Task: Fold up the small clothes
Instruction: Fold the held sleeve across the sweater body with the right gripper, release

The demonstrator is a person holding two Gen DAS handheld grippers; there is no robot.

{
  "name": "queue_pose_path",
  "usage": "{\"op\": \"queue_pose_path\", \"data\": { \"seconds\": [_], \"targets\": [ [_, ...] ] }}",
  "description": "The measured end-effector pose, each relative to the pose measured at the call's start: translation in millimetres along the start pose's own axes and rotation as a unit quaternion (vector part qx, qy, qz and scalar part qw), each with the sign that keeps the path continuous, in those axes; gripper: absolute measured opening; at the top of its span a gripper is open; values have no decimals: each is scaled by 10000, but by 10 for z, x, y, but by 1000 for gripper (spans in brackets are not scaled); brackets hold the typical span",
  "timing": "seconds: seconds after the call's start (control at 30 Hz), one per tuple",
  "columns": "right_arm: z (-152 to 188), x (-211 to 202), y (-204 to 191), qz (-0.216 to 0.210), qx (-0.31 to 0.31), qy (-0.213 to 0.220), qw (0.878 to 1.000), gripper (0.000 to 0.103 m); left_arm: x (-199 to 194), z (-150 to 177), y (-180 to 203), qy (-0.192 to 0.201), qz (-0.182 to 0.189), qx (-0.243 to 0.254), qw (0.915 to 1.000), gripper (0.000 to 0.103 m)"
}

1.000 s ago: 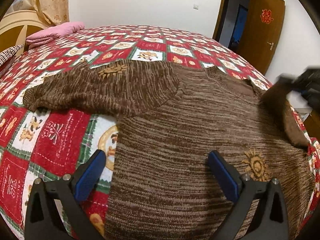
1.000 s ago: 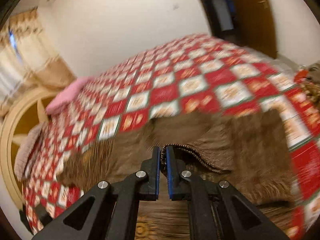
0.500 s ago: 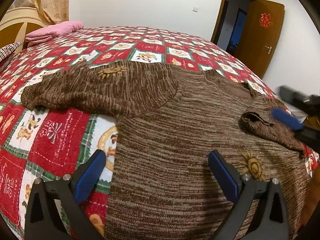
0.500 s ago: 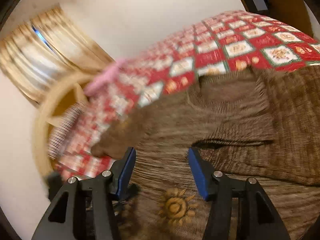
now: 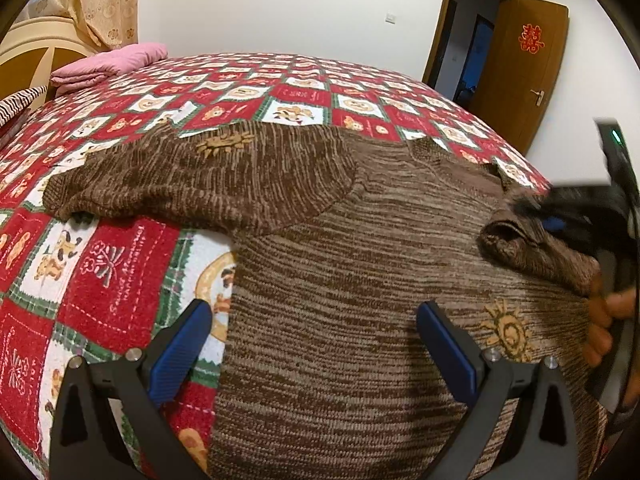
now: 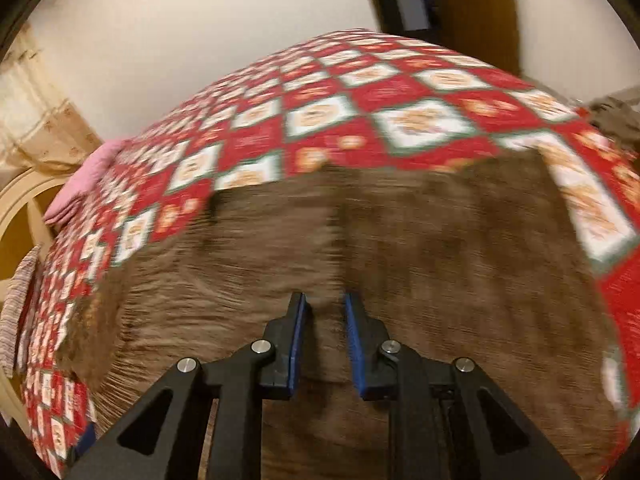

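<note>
Sweater [image 5: 360, 300] lies flat on the bed [image 5: 100, 272], brown knit spread over the red patchwork quilt, which gives it a broad, level base for folding. One sleeve [image 5: 208, 184] stretches out sideways across the quilt, not yet folded in; the other sleeve [image 5: 536, 248] is bunched over the body near the sun motif [image 5: 506, 334], probably partway through being laid inward. Left tongs [image 5: 316, 344] hover wide apart above the hem, touching nothing, seemingly waiting their turn. Right tongs [image 6: 325, 340] are narrow and closing, low over the knit; blur keeps me from telling whether cloth is pinched between the pads, though none shows in the gap. In the left view they sit at the bunched sleeve, with a hand [image 5: 608, 328] behind them, likely to take it again and straighten the fold.
</note>
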State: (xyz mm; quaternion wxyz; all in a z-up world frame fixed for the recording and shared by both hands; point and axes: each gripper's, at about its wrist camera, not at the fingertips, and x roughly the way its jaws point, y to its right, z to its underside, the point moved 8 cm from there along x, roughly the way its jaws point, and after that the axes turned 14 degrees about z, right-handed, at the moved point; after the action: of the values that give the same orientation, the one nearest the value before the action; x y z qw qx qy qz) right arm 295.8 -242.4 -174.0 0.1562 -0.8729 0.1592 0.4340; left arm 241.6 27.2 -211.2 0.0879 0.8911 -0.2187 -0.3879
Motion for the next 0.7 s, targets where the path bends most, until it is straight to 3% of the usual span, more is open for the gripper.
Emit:
{"op": "queue_pose_path", "data": {
  "seconds": [0.03,0.07,0.13,0.17,0.2,0.27,0.33,0.4,0.47,0.5,0.6,0.67,0.7],
  "targets": [
    [-9,1,-134,-241,-52,21,9997,24,1,1,1,0,3,-2,10000,103],
    [-27,6,-330,-1026,-15,-76,9947,24,1,2,2,0,4,-2,10000,103],
    [62,-41,-547,-1950,80,-454,9797,24,1,1,2,3,5,-2,10000,103],
    [144,-97,-675,-2215,-115,-602,9732,24,2,-2,0,3,7,-3,10000,103],
    [182,-139,-712,-2177,-294,-568,9739,24,2,0,1,1,5,-2,10000,103],
    [256,-292,-661,-1694,-712,-179,9828,24,0,1,1,3,1,1,10000,103],
    [305,-419,-456,-1488,-626,-15,9869,24,0,0,2,5,8,-5,10000,103],
    [348,-484,-83,-1253,-360,-42,9915,24,0,4,5,13,14,-7,10000,103],
    [409,-570,430,-607,-305,74,9977,24,-1,5,4,9,5,-1,10000,103],
    [428,-605,569,-367,-347,156,9986,24,0,5,4,7,1,4,10000,103],
    [566,-692,1312,868,-479,217,9948,25,0,6,5,10,5,1,10000,103],
    [656,-803,1774,1101,-78,281,9935,26,0,4,3,10,-4,8,10000,103],
    [685,-848,1962,1382,109,242,9901,33,1,9,2,6,-10,12,10000,103]
  ]
}}
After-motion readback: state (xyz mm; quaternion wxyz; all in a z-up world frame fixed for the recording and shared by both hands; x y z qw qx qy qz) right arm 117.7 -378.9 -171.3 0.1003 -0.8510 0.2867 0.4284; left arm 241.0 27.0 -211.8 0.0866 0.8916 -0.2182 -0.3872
